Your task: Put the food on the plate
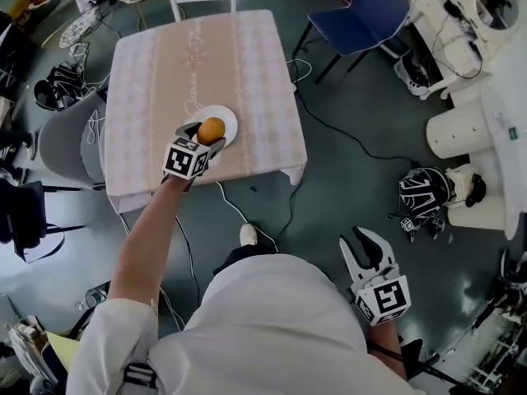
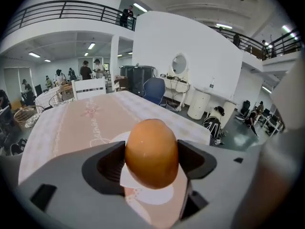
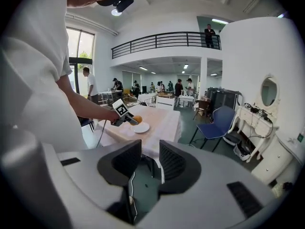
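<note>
Right gripper view: my right gripper hangs low at my side, jaws slightly apart on nothing. Farther out, my left gripper pinches the round orange food over the white plate on the counter; whether it touches the plate I cannot tell. To my mind it should go down to the plate's middle, then open slowly, since this shape will likely roll
</note>
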Available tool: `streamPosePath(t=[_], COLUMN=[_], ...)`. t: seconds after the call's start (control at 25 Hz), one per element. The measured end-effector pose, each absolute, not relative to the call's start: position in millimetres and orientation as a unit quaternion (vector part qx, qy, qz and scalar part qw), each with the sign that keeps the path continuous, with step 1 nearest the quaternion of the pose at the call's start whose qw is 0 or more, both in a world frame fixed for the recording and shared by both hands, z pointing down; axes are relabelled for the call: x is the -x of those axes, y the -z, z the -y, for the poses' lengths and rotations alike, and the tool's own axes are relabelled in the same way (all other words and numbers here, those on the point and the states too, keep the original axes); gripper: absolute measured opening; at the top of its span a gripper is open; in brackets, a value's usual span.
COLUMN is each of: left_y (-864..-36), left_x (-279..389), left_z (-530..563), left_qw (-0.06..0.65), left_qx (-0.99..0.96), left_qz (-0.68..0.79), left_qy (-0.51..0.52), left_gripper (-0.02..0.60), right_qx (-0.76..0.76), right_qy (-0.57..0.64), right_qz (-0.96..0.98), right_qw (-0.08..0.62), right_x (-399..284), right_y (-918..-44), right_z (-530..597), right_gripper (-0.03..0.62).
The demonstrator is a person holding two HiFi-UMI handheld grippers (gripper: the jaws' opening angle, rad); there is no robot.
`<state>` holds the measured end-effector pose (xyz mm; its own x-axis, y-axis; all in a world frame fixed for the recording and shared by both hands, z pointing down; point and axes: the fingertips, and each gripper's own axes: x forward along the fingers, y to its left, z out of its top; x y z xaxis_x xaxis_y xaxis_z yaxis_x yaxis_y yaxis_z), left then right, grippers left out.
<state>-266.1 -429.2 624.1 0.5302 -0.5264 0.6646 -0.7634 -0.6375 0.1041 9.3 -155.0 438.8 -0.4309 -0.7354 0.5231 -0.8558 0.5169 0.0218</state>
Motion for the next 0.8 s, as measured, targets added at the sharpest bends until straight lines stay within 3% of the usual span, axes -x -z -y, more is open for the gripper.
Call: streamPosePath(t=[0.8], left_y=[-684], left_x=[266], left_z=[467], left_qw=[0.191], left_qx=[-0.834], left_qz=[0.344], left_qy=[-0.387], left_gripper=[0.357], right_qx=[-0.512], right_qy=[-0.16], right_qz=[0.805], right_qw=[0.252], right_x=[-21], right_y=[-447], right_z=[156], right_gripper=[0.126])
